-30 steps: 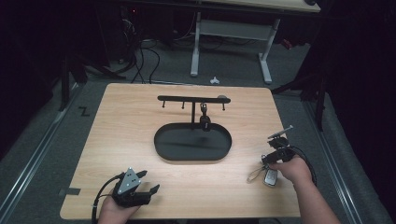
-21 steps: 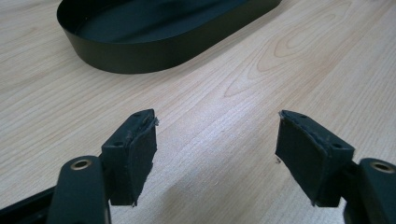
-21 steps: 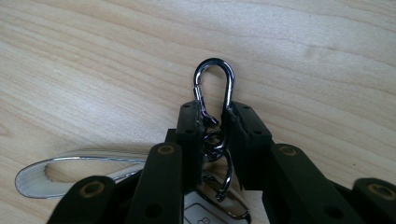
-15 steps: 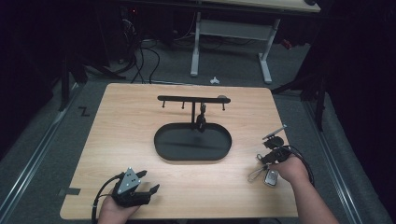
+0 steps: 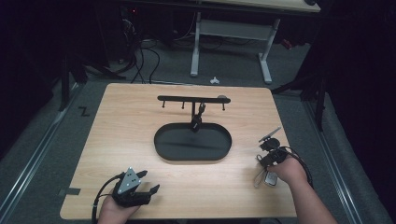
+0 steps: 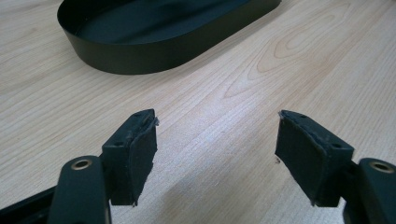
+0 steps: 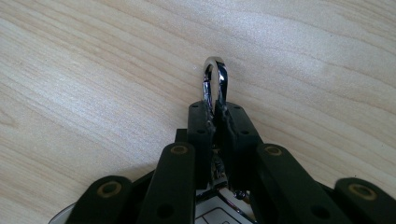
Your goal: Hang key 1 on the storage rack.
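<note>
Pale wooden tabletop [image 5: 140, 130] carries a black oval tray [image 5: 193, 143]. Right gripper [image 7: 215, 114], jaws just closing, pinches a shiny metal key ring [image 7: 215, 77]; left gripper [image 6: 215, 140] gapes wide, empty.

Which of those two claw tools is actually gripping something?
The right gripper, at the table's right edge: its jaws are shut on a shiny metal key ring. The left gripper has its jaws wide apart over bare wood.
</note>
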`<action>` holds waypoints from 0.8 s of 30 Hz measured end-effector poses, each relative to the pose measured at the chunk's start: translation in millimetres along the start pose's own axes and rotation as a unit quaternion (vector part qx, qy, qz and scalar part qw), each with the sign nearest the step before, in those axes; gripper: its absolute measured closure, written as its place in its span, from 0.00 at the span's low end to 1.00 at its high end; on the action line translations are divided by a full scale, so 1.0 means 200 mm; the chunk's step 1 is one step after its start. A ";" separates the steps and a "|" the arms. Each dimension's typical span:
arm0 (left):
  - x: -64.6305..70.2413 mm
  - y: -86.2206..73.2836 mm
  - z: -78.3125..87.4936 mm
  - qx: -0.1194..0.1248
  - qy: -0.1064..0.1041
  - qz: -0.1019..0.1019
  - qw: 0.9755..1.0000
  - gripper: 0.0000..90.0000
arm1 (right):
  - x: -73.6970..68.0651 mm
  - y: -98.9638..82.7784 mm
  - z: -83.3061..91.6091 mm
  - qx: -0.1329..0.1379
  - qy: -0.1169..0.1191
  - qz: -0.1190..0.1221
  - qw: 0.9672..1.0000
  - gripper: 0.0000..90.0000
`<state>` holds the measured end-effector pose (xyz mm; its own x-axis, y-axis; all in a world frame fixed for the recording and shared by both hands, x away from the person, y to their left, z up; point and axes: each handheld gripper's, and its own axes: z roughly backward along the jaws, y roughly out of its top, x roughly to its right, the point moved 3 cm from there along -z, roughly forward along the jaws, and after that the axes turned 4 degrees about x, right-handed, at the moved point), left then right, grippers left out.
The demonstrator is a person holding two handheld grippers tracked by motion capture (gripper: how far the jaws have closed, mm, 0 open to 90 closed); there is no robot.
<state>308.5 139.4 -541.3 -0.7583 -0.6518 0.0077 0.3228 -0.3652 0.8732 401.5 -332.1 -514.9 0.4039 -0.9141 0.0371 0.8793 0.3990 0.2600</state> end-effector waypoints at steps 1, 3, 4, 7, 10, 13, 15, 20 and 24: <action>0.00 0.00 0.00 0.000 0.000 0.000 1.000 0.33 | 0.00 0.00 0.00 0.001 -0.001 0.000 1.000 0.93; 0.00 0.00 0.00 -0.001 0.000 -0.001 1.000 0.33 | 0.00 0.01 0.01 0.002 -0.003 0.001 1.000 0.94; 0.00 0.00 0.00 0.000 0.000 -0.001 1.000 0.33 | -0.01 0.01 0.01 0.004 -0.005 0.003 1.000 0.94; 0.00 0.00 0.00 0.001 0.002 0.000 1.000 0.33 | -0.01 0.02 0.03 0.010 0.006 0.002 1.000 0.94; -0.01 0.00 0.00 0.002 -0.001 0.002 1.000 0.33 | -0.02 0.02 0.08 0.020 0.014 0.001 1.000 0.94; -0.01 0.00 0.00 0.004 -0.003 0.003 1.000 0.33 | -0.03 0.03 0.15 0.034 0.022 0.000 0.999 0.94; -0.01 0.01 0.00 0.008 -0.003 0.005 1.000 0.33 | -0.05 0.04 0.18 0.042 0.024 0.002 0.999 0.94; 0.00 0.02 -0.02 0.014 -0.007 0.001 1.000 0.33 | -0.09 0.05 0.26 0.051 0.029 0.012 0.998 0.94; -0.01 0.03 -0.03 0.018 -0.006 0.002 1.000 0.33 | -0.12 0.08 0.34 0.065 0.029 0.019 0.997 0.94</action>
<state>315.6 133.6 -538.6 -0.7636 -0.6455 0.0167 0.3049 -0.3377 0.8905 387.9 -308.4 -446.5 0.4544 -0.8908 -0.0062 0.8238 0.4176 0.3833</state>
